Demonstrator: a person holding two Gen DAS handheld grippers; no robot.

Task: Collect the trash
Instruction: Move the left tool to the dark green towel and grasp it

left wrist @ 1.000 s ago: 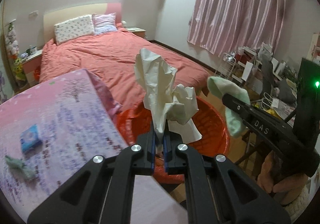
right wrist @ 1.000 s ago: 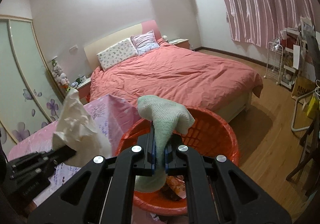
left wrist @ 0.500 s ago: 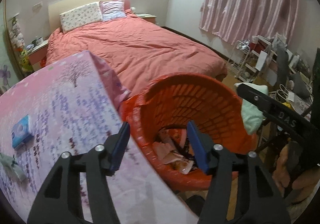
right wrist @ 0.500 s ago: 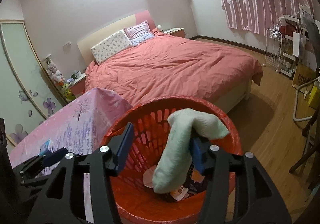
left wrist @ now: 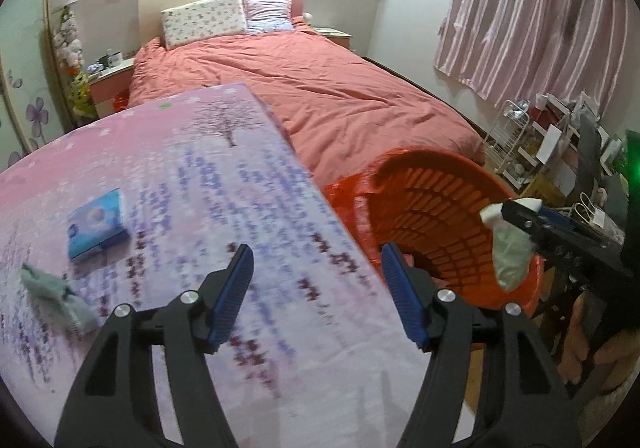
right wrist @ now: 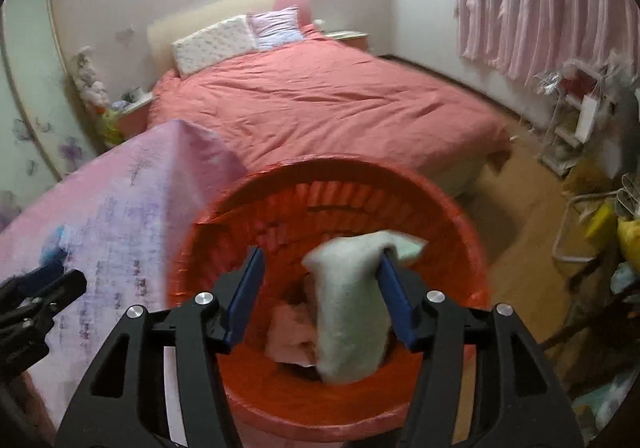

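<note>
Now your left hand-held gripper is spread wide and holds nothing; the crumpled white tissue it pinched a second ago is gone, and it has swung over the pink floral-clothed worktop. A grey-green rag and a small blue packet lie there, well apart from the round red plastic basket. Your right hand-held gripper has opened too, yet the pale green cloth still hangs on its right finger above the basket.
</note>
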